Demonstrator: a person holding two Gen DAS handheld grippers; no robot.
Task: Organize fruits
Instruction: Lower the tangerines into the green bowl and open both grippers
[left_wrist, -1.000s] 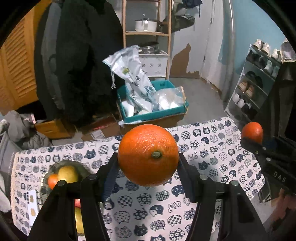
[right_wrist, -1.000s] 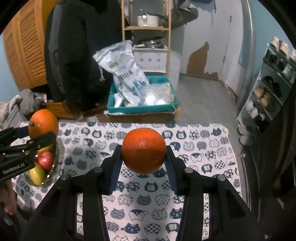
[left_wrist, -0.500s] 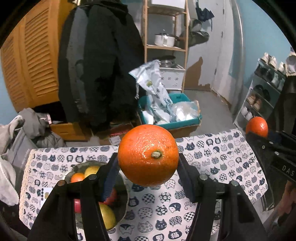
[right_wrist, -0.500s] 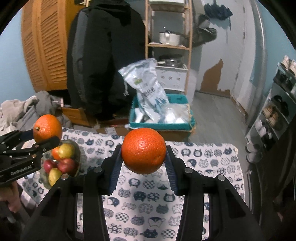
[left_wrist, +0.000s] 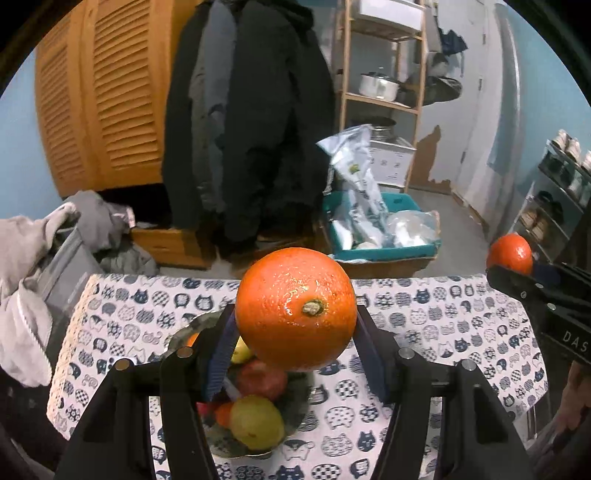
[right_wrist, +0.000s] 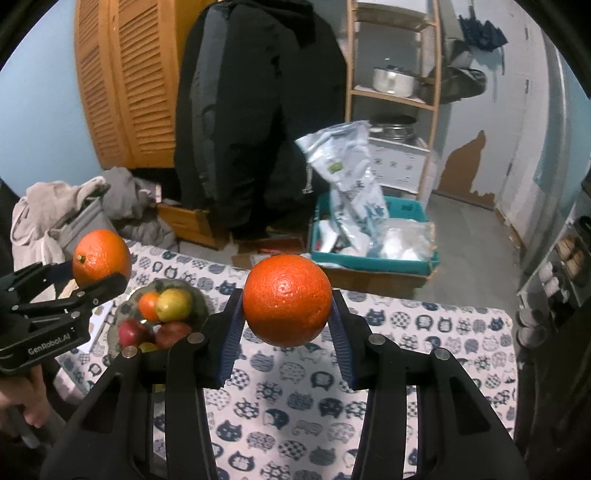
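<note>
My left gripper (left_wrist: 295, 336) is shut on a large orange (left_wrist: 295, 308), held above the fruit bowl (left_wrist: 295, 424) on the cat-print tablecloth (left_wrist: 424, 321). The bowl holds a yellow pear (left_wrist: 256, 421), a red apple (left_wrist: 260, 380) and a small orange fruit. My right gripper (right_wrist: 286, 317) is shut on a second orange (right_wrist: 287, 300), above the middle of the table. In the right wrist view the left gripper (right_wrist: 99, 275) with its orange (right_wrist: 101, 256) hangs over the bowl (right_wrist: 199, 301) at left. The right gripper's orange (left_wrist: 509, 254) shows at the right edge of the left wrist view.
Behind the table stand a teal bin with plastic bags (left_wrist: 380, 240), a black coat on a rack (left_wrist: 251, 122), a wooden shelf with a pot (left_wrist: 380, 85) and a louvred wooden cabinet (left_wrist: 99, 96). Grey clothes (left_wrist: 33, 266) pile at left. A shoe rack (left_wrist: 554, 192) stands at right.
Both grippers have risen and tilted up, still holding their oranges. The left gripper has shifted left, so the fruit bowl now lies directly under it.
</note>
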